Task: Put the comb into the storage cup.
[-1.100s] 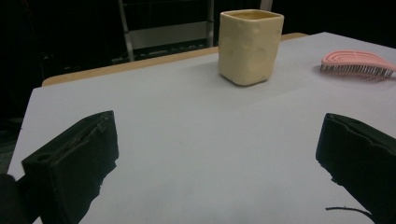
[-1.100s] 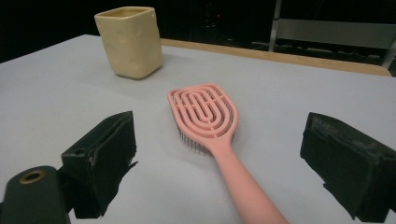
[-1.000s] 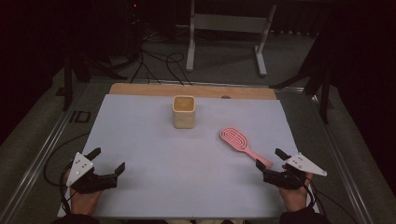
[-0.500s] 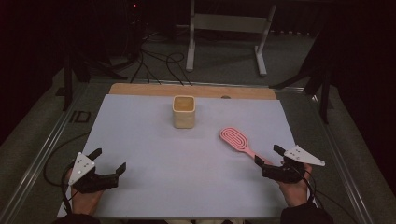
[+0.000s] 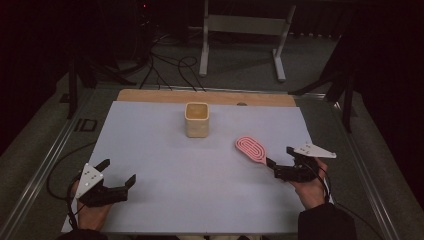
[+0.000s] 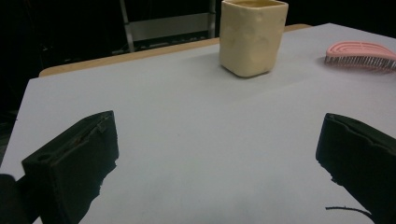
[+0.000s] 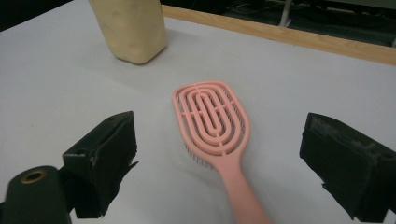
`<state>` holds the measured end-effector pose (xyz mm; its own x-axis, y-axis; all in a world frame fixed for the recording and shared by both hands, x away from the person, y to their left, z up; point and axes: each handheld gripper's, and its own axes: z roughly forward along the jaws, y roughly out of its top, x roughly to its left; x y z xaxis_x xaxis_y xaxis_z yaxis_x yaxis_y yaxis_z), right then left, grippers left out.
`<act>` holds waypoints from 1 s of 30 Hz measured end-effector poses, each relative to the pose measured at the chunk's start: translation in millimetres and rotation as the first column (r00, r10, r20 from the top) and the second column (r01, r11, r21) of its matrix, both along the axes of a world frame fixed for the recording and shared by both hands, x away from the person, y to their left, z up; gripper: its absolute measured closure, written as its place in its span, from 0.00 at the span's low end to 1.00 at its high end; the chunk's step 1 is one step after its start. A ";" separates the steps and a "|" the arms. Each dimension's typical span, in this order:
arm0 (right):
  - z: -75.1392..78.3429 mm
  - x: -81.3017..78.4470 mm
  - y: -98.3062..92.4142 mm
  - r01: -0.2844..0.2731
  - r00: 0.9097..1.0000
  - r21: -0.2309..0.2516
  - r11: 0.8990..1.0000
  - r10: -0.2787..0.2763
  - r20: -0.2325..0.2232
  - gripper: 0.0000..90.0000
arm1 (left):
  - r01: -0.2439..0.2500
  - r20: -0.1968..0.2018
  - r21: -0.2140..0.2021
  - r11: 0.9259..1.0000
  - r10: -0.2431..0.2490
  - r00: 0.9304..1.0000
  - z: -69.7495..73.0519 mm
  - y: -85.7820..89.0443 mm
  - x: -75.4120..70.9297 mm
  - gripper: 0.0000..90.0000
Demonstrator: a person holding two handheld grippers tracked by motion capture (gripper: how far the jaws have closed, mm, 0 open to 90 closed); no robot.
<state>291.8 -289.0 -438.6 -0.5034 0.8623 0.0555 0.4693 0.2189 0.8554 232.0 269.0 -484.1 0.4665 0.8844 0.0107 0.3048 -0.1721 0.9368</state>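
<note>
A pink hairbrush [image 5: 252, 149] lies bristles down on the white sheet at the right, its handle pointing toward the person. My right gripper [image 5: 283, 161] stands open, one jaw on each side of the handle's end without touching it. In the right gripper view the pink hairbrush [image 7: 212, 116] runs up between the two wide-apart jaws of the right gripper [image 7: 219, 140]. A cream square cup [image 5: 196, 120] stands upright at the middle back. My left gripper [image 5: 118, 172] rests open near the front left with nothing in it. The left gripper view shows the cream cup [image 6: 252, 37] and the hairbrush [image 6: 362, 53] far ahead.
The white sheet [image 5: 190, 170] covers the table, leaving a wooden strip [image 5: 150, 95] bare along the far edge. Metal rails run along both sides. Beyond the table a white metal stand [image 5: 245, 30] and cables lie on the dark floor.
My right gripper has moved forward and left until its open jaws flank the brush handle. The left gripper has barely shifted.
</note>
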 end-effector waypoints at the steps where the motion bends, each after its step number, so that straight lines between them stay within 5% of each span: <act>1: 0.9 1.7 0.6 -0.002 1.000 -0.006 1.000 0.002 -0.001 0.12 | 0.000 0.000 0.000 1.000 0.000 1.000 0.0 0.2 0.0 0.00; 16: 9.6 28.4 9.2 -0.038 0.997 -0.086 0.996 0.032 -0.074 0.12 | 0.000 0.000 0.000 1.000 0.000 1.000 -0.3 0.2 0.2 0.00; 30: 4.5 54.9 17.4 -0.105 0.984 -0.167 0.980 0.077 -0.163 0.12 | 0.002 -0.002 0.002 1.000 -0.002 1.000 -0.7 -0.4 0.5 0.00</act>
